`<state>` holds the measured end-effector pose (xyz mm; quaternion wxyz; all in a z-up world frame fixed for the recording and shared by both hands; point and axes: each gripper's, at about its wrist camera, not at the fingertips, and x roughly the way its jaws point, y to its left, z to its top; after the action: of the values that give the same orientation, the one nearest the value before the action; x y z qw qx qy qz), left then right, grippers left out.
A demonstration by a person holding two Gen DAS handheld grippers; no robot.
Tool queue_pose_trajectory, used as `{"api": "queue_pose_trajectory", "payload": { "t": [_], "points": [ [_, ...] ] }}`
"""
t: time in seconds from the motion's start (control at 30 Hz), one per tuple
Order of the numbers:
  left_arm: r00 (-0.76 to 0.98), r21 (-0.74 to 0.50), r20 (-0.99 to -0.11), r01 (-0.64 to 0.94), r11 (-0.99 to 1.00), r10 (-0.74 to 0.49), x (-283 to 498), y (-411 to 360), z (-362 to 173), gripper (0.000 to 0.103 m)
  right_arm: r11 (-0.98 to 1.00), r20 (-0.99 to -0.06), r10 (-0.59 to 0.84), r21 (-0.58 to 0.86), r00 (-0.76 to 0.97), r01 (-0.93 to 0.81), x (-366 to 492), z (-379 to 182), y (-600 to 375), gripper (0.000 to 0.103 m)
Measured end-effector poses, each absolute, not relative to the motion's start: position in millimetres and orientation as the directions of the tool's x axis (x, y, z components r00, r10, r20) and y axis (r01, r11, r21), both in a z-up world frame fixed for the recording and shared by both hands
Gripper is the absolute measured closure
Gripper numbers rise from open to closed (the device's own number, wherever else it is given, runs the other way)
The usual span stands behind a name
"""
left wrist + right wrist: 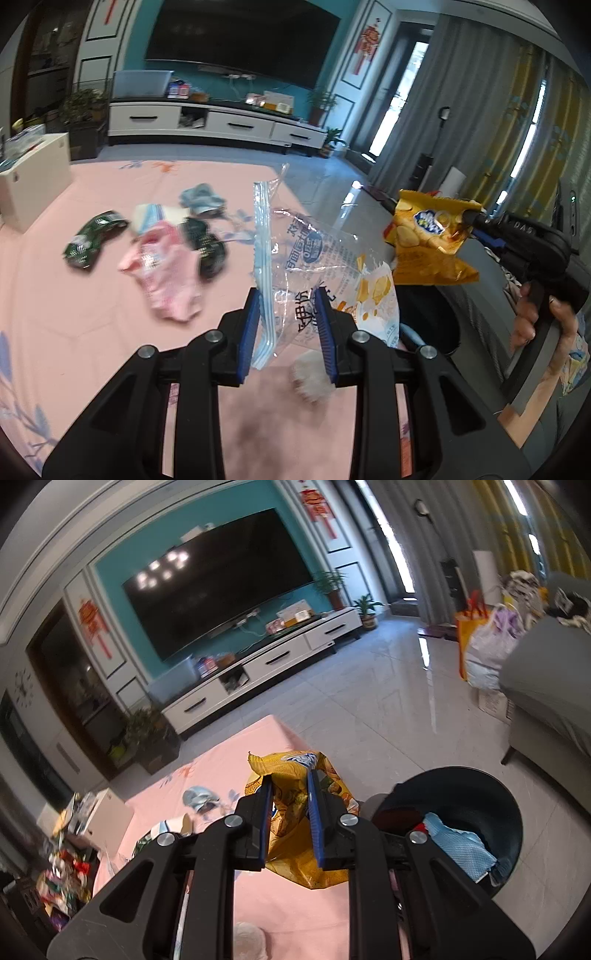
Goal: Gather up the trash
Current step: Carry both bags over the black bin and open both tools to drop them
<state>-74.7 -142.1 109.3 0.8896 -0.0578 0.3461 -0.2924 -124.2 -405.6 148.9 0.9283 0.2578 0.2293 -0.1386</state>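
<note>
My left gripper [286, 295] is shut on a clear printed zip bag [314, 251] and holds it above the pink table [74, 332]. My right gripper [290, 779] is shut on a yellow chip bag [295, 834], lifted near the table's right edge; that chip bag [428, 236] and the right gripper [469, 218] also show in the left wrist view. A dark round bin [480, 794] stands on the floor right of the table, with blue and red trash inside. On the table lie green wrappers [92, 240], a pink packet [162, 269], a blue mask [201, 197] and a white crumpled wad [310, 373].
A white box [33, 177] stands at the table's left edge. A TV cabinet [258, 668] and plants line the far wall. A grey sofa [546, 686] and bags [480, 646] stand to the right on the tiled floor.
</note>
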Motion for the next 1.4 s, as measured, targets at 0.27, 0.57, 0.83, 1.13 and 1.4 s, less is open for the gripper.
{"api": "queue_pose_trajectory", "payload": {
  "t": [0.27, 0.57, 0.83, 1.13, 1.4],
  "points": [
    [0.524, -0.296, -0.6, 0.556, 0.777, -0.604, -78.3, -215.5, 102.6, 0.072, 0.734, -0.532, -0.249, 0.442, 0.81, 0.516, -150.8, 132.5, -453.5, 0.084],
    [0.453, -0.276, -0.635, 0.623, 0.732, -0.626, -80.4, -295.8, 90.0, 0.072, 0.65, -0.575, -0.321, 0.445, 0.753, 0.616, -172.9, 112.5, -483.9, 0.084],
    [0.371, -0.296, -0.667, 0.665, 0.686, -0.646, -79.9, -363.6, 73.7, 0.072, 0.567, -0.621, -0.347, 0.458, 0.703, 0.685, -188.9, 88.7, -516.2, 0.084],
    [0.322, -0.251, -0.728, 0.696, 0.672, -0.605, -87.9, -418.6, 47.2, 0.072, 0.487, -0.672, -0.355, 0.46, 0.649, 0.743, -199.9, 68.1, -535.7, 0.084],
    [0.314, -0.246, -0.711, 0.727, 0.641, -0.629, -97.8, -413.7, 50.9, 0.019, 0.515, -0.683, -0.334, 0.445, 0.649, 0.733, -189.5, 71.5, -528.9, 0.05]
  ]
}}
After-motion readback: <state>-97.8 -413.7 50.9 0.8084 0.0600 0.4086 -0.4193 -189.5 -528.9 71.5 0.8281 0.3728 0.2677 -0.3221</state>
